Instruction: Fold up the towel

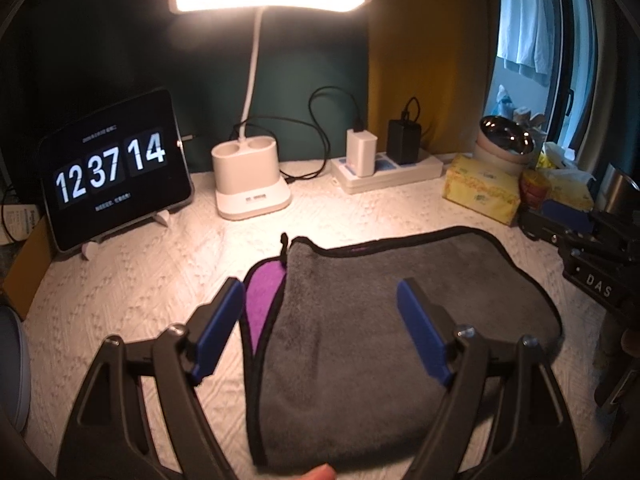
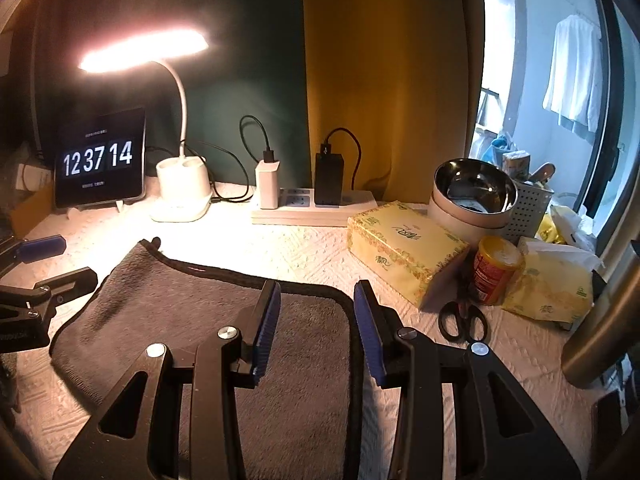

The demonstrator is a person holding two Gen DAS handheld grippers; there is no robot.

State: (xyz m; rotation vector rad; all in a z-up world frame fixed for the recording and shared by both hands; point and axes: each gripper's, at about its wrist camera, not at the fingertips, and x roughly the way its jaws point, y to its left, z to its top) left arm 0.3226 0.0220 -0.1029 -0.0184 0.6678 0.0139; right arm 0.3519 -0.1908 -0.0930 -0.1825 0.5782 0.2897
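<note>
A grey towel with a black hem lies folded on the white quilted tabletop; a strip of its purple underside shows along its left edge. My left gripper is open and empty, above the towel's left half. My right gripper is open and empty, above the right edge of the towel. The right gripper shows at the right edge of the left wrist view, and the left gripper at the left edge of the right wrist view.
At the back stand a tablet clock, a lit desk lamp and a power strip with chargers. To the right are a yellow tissue box, steel bowl, red-and-yellow tin, scissors and a metal cylinder.
</note>
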